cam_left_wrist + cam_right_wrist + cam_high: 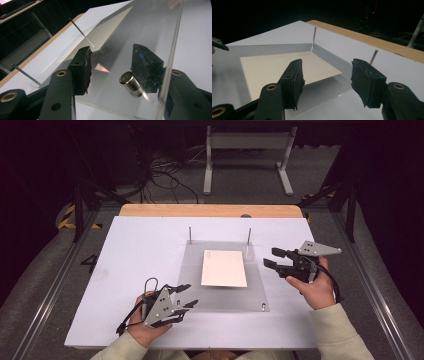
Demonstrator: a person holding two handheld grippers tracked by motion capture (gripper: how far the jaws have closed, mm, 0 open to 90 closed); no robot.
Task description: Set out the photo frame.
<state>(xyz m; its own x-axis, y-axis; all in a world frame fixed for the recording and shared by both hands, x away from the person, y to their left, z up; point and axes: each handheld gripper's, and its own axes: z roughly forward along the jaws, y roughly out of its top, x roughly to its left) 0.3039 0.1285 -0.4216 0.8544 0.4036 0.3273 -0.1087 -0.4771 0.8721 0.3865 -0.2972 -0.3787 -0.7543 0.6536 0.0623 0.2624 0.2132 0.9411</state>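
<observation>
both tools gape beside clear plate bearing white paper.

Count of what lies on the table

One clear plate lies flat at the centre, and one sheet of paper lies on it. Two thin metal pins stand upright at its far edge, at about 11 o'clock and 1 o'clock from the sheet. One short metal stud sits at the plate's corner at 5 o'clock. Two grippers are in the person's hands, one at 7 o'clock, the left gripper, and one at 3 o'clock, the right gripper. One white frame stands on the floor at 12 o'clock.
</observation>
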